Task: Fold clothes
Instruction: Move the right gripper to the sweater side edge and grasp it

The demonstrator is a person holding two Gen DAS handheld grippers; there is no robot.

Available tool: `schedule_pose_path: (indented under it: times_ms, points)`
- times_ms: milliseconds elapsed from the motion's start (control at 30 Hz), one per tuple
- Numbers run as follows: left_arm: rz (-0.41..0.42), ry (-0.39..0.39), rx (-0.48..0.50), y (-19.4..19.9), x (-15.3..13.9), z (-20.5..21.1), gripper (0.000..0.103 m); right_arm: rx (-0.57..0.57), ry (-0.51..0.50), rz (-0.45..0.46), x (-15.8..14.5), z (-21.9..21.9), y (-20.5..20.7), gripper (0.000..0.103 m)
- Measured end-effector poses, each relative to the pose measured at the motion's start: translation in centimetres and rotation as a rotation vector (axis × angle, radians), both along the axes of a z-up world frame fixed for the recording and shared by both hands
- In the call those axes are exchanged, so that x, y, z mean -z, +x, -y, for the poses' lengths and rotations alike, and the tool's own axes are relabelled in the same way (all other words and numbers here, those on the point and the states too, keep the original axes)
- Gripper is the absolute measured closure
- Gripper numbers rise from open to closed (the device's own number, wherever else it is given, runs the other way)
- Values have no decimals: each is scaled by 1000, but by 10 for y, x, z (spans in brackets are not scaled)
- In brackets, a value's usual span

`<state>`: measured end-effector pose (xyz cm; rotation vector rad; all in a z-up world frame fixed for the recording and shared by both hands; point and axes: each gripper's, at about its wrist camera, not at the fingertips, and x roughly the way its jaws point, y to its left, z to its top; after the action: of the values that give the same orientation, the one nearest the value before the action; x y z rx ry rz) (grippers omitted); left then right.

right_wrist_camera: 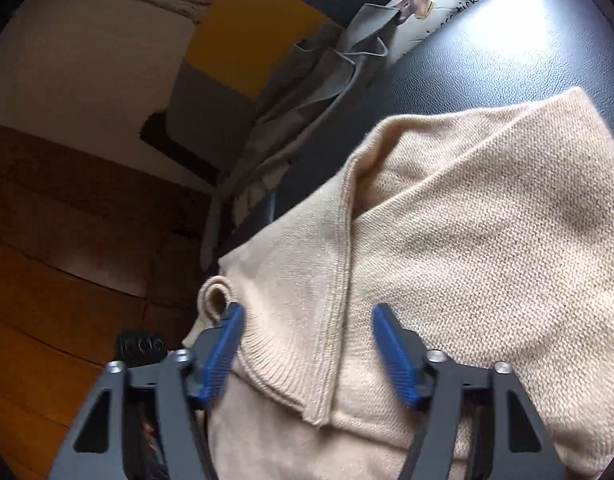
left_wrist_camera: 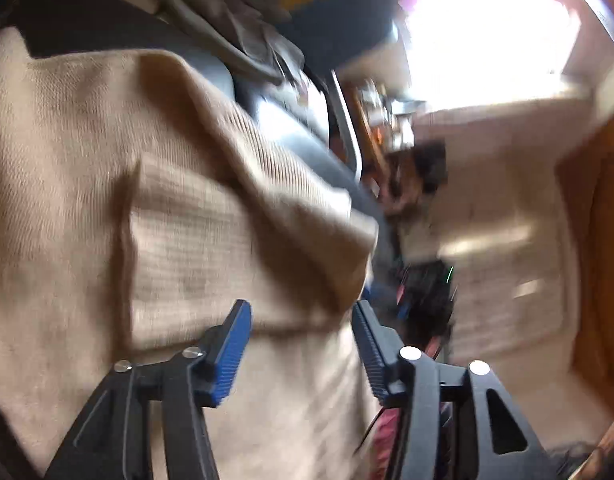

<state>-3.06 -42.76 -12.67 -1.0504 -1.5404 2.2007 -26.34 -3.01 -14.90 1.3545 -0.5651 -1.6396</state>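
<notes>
Sweater: we see the beige sweater filling the frame's right half.
Left gripper: fingers apart, gripping nothing.
Right gripper: fingers apart, straddling the ribbed hem.

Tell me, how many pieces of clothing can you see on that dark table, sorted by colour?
Beige: 1, the knitted sweater
Grey-green: 1, the crumpled garment farther back
Total: 2

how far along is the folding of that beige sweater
Partly done: the beige sweater lies on the dark surface with one layer already turned over. In hand: nothing gripped; the left gripper and right gripper stand open over it. Left: further folds, plus the grey garment behind.
</notes>
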Motion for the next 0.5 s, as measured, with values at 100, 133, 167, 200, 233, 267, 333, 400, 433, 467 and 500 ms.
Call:
schedule_pose_path:
  times_ms: [100,133,167,200,233,267,333,400,433,467,500]
  points:
    - [15,80,-11,-25,7,-7,34,-10,-4,-3,1,5,0,37]
    - [30,89,-15,-32,10,-10,33,-14,-8,-2,1,5,0,37]
    - [32,93,-23,-36,11,-12,33,-21,-13,0,2,6,0,37]
    - [31,95,-32,-39,13,-15,33,-25,-14,2,3,7,0,37]
    - [28,103,-51,-41,13,-15,33,-30,-15,3,4,8,0,37]
    - [24,113,-72,-43,12,-16,32,-33,-15,0,4,7,0,37]
    - [28,119,-119,-48,11,-18,32,-37,-25,0,2,2,2,36]
    - [50,112,-152,-53,9,-24,33,-41,-31,-3,0,1,3,35]
    - [56,111,-160,-55,8,-27,34,-47,-32,-10,-1,3,4,35]
    - [63,109,-168,-56,6,-30,34,-53,-33,-16,-2,4,5,34]
    - [73,113,-172,-58,5,-33,34,-57,-33,-21,-3,5,5,34]
